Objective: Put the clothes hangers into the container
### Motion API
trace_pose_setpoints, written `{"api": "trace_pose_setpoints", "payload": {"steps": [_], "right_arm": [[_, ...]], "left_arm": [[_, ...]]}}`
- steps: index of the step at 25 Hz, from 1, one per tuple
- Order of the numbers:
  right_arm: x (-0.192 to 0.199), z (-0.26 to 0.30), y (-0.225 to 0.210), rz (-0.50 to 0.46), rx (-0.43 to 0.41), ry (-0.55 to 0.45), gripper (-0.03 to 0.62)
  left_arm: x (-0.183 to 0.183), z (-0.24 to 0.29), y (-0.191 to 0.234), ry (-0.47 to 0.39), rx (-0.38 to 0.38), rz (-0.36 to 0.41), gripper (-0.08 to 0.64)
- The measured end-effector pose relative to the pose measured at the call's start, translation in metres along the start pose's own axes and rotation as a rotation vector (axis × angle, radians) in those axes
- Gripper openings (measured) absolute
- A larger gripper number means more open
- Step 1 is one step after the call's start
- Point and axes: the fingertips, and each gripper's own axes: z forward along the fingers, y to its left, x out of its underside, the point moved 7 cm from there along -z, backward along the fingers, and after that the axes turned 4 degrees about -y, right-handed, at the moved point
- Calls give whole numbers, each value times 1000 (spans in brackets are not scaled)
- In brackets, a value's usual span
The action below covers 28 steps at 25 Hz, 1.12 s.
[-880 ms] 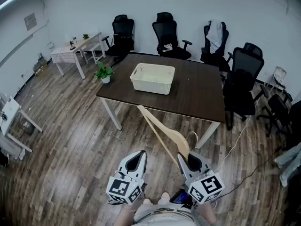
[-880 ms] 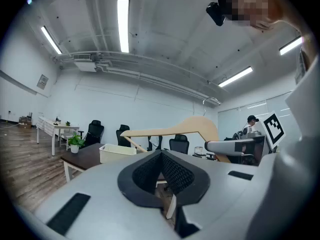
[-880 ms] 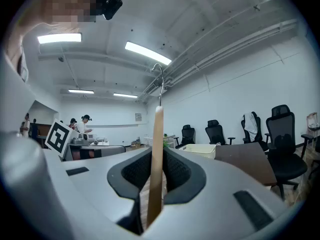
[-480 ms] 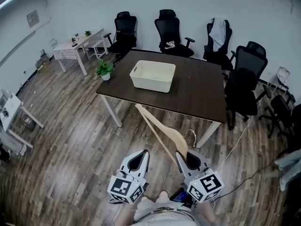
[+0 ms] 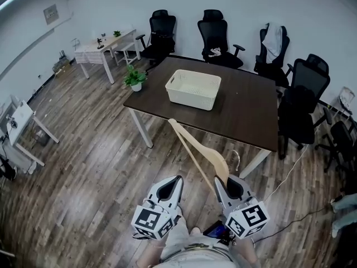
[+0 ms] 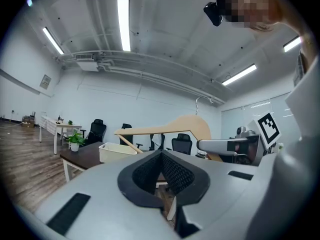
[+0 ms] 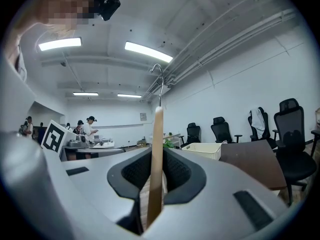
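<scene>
A wooden clothes hanger (image 5: 196, 152) with a metal hook (image 5: 235, 156) sticks up out of my right gripper (image 5: 229, 185), which is shut on its thick end. The hanger's long arm points toward the dark table (image 5: 245, 116). On that table stands the white plastic basket (image 5: 193, 88), and nothing shows inside it. In the right gripper view the hanger (image 7: 157, 149) stands edge-on between the jaws of that gripper (image 7: 156, 160), with the basket (image 7: 202, 150) far ahead. My left gripper (image 5: 169, 187) is beside the right one, shut and holding nothing. The left gripper view shows its jaws (image 6: 161, 156) closed, with the hanger (image 6: 165, 129) to the right.
Black office chairs (image 5: 300, 102) line the table's back and right sides. A potted plant (image 5: 136, 78) sits by its left corner. A small white table (image 5: 106, 43) stands at the back left. A cable (image 5: 290, 166) trails over the wooden floor at the right. People stand far off (image 7: 90, 126).
The table and basket have shifted a little to the right in the head view. Both grippers keep the same pose, the hanger still in the right one.
</scene>
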Motion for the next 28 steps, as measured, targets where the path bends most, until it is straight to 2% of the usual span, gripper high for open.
{"api": "trace_pose_setpoints", "payload": {"steps": [28], "right_arm": [[10,153,-17,-5,58,19,60]], "left_arm": [[-10,91,139,18,123,-19,11]]}}
